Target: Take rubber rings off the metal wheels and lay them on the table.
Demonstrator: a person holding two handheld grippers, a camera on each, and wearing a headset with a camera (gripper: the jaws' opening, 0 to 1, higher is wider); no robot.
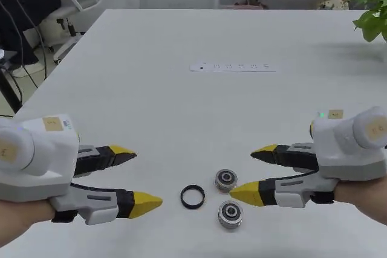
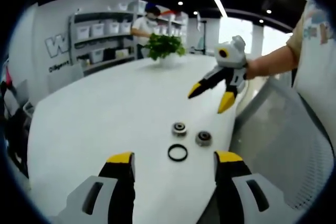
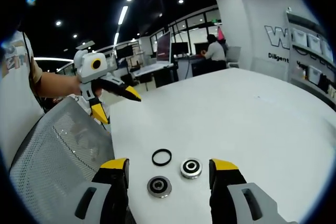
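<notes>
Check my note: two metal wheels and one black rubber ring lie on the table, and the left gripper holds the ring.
Wrong on the hold: the left gripper has its jaws open and holds nothing. The head view shows the black rubber ring lying free on the table beside the two metal wheels.
</notes>
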